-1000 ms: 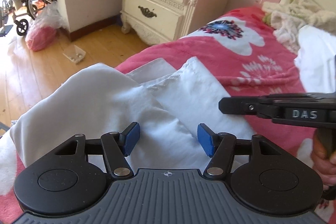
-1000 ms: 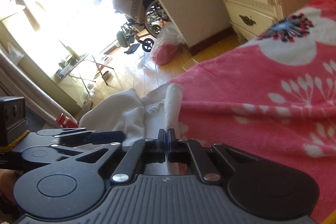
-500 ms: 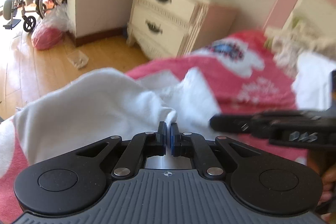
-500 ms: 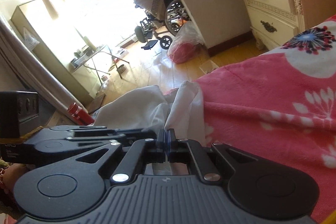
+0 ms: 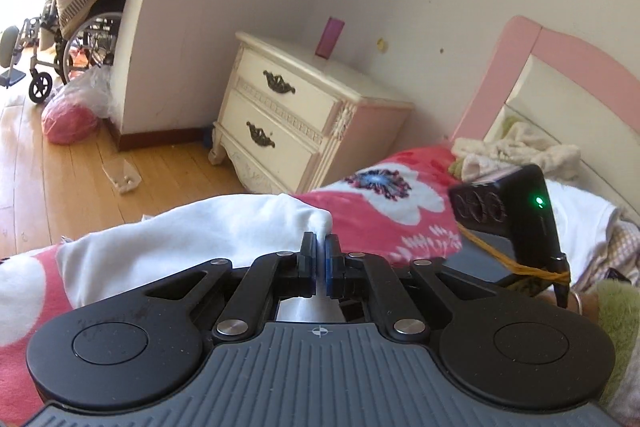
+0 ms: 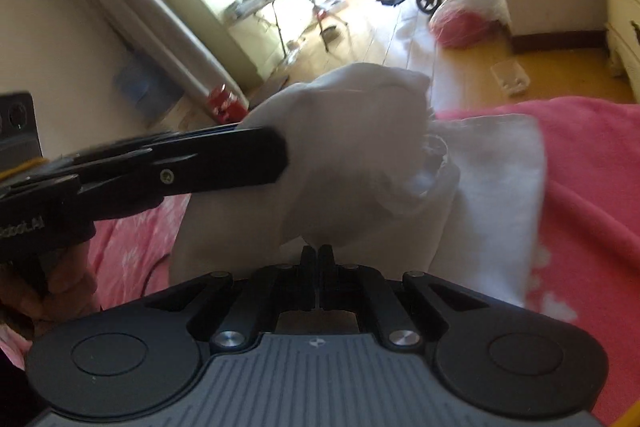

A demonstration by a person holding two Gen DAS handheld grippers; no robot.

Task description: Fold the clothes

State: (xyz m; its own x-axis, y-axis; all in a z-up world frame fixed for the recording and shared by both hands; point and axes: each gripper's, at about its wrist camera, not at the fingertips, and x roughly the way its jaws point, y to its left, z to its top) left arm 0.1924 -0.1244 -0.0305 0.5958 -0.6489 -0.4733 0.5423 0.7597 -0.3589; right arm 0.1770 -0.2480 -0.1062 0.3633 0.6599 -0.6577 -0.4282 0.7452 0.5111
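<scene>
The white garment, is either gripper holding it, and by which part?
Both. The left gripper pinches a bunched fold of the white garment; the right gripper pinches its near edge.

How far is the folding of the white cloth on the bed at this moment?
Done: both grips are made. The left hand-held gripper is shut on the white cloth, and the right hand-held gripper is shut on it too. In hand: the cloth hangs bunched above the pink blanket. Left: no neat fold shows yet.

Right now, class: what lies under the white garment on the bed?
Under the white garment lies the pink floral blanket, showing on both sides. What the blanket covers cannot be seen; the cloth itself hides the part directly beneath.
</scene>
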